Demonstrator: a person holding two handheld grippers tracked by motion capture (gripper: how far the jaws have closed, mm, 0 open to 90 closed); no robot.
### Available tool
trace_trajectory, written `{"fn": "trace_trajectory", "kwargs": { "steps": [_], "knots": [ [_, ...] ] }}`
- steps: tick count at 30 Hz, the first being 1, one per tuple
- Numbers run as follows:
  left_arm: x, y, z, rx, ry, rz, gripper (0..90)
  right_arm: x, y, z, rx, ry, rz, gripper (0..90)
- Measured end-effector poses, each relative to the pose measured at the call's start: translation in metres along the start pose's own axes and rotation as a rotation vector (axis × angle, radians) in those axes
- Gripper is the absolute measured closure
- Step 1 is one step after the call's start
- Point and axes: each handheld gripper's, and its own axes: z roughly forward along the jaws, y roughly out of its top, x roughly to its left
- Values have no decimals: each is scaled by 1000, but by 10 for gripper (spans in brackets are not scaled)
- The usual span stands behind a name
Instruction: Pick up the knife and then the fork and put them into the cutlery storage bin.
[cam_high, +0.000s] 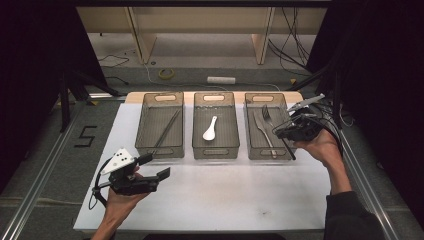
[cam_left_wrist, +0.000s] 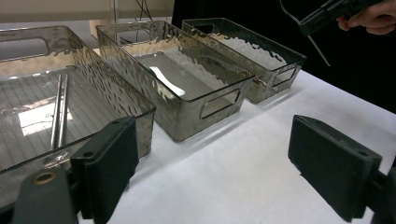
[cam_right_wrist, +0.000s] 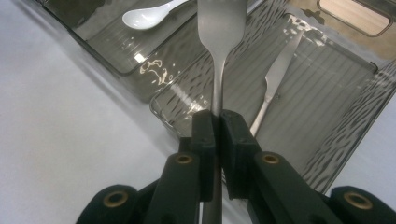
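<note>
The fork (cam_right_wrist: 219, 42) is slim, matte silver, clamped by its handle in the right tongs (cam_right_wrist: 217, 135) above the right bin (cam_right_wrist: 327, 93), where a knife (cam_right_wrist: 275, 79) lies. The middle bin (cam_high: 216, 125) beside it holds a white spoon (cam_high: 210, 128); the left bin (cam_high: 160, 125) holds chopsticks (cam_left_wrist: 59, 109). The left tongs (cam_left_wrist: 212, 163) gape empty over the white surface (cam_high: 225, 195). The right gripper view shows the pinch close up.

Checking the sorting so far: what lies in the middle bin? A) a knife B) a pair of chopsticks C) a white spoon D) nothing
C: the white spoon lies alone on the floor of the middle bin, while the chopsticks are in the left bin and the knife in the right bin.
</note>
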Motion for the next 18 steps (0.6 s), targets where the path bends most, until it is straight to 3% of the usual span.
{"fn": "trace_trajectory", "kwargs": {
  "steps": [18],
  "knots": [
    [-1,0,0,-5,1,-2,155,-5,16,6,-8,-9,13,851]
  ]
}}
